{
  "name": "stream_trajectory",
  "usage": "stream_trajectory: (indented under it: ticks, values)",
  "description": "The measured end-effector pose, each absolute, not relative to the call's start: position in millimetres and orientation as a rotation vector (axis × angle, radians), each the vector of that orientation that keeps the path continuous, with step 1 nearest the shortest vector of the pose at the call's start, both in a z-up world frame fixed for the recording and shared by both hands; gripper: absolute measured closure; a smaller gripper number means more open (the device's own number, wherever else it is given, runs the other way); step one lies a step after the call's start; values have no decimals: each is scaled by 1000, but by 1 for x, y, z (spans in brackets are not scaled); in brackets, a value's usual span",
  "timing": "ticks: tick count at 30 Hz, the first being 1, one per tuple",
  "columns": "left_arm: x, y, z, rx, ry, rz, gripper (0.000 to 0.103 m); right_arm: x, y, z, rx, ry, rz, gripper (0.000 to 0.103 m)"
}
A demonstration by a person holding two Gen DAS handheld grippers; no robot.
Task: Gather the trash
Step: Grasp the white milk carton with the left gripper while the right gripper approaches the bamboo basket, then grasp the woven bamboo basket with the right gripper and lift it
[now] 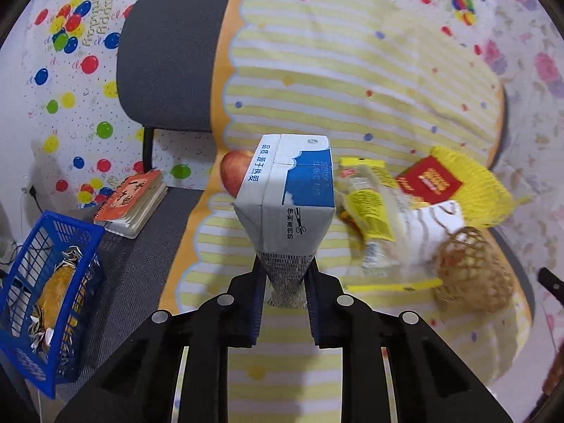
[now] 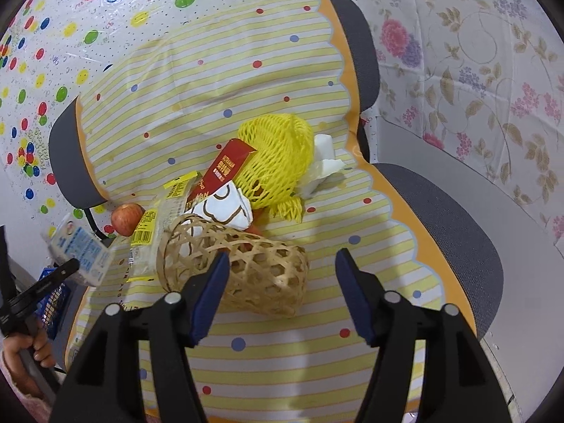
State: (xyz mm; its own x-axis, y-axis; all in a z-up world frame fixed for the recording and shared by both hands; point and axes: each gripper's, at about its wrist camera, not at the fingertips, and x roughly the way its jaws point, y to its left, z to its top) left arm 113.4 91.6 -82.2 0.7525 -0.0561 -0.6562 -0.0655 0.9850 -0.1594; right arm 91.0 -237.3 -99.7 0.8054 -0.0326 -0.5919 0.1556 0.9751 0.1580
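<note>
One hand-held gripper [image 1: 285, 292] pinching milk carton [image 1: 287, 190], other [image 2: 282, 264] spread

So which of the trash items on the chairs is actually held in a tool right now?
The blue-and-white milk carton: the left tool pinches its flattened end and holds it off the cloth. The yellow-labelled wrapper, red packet and yellow foam net all lie loose.

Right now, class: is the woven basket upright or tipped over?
Tipped: the woven basket lies on its side on the striped cloth, mouth facing sideways.
</note>
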Motion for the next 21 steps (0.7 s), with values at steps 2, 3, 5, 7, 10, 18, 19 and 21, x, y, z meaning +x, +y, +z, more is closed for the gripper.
stream_trajectory:
  ticks: [2, 3, 5, 7, 10, 18, 19, 21]
  values:
    - [104, 81, -76, -168, 720, -32, 81, 88, -240, -102, 204, 638, -98, 37]
    - [98, 74, -73, -158, 719, -56, 81, 87, -240, -104, 200, 648, -84, 34]
    - [93, 61, -70, -147, 718, -95, 81, 87, -239, -110, 192, 678, -38, 27]
    - [90, 53, -70, -141, 720, -118, 81, 90, -235, -118, 167, 706, -4, 25]
    - [90, 42, -71, -139, 727, -150, 81, 99, -229, -128, 122, 739, 23, 25]
    - [94, 38, -85, -131, 771, -157, 80, 123, -225, -148, 93, 786, 69, 31]
    - [94, 38, -86, -130, 773, -156, 80, 124, -222, -149, 93, 799, 85, 36]
    - [94, 39, -89, -129, 778, -153, 80, 122, -211, -151, 75, 811, 123, 45]
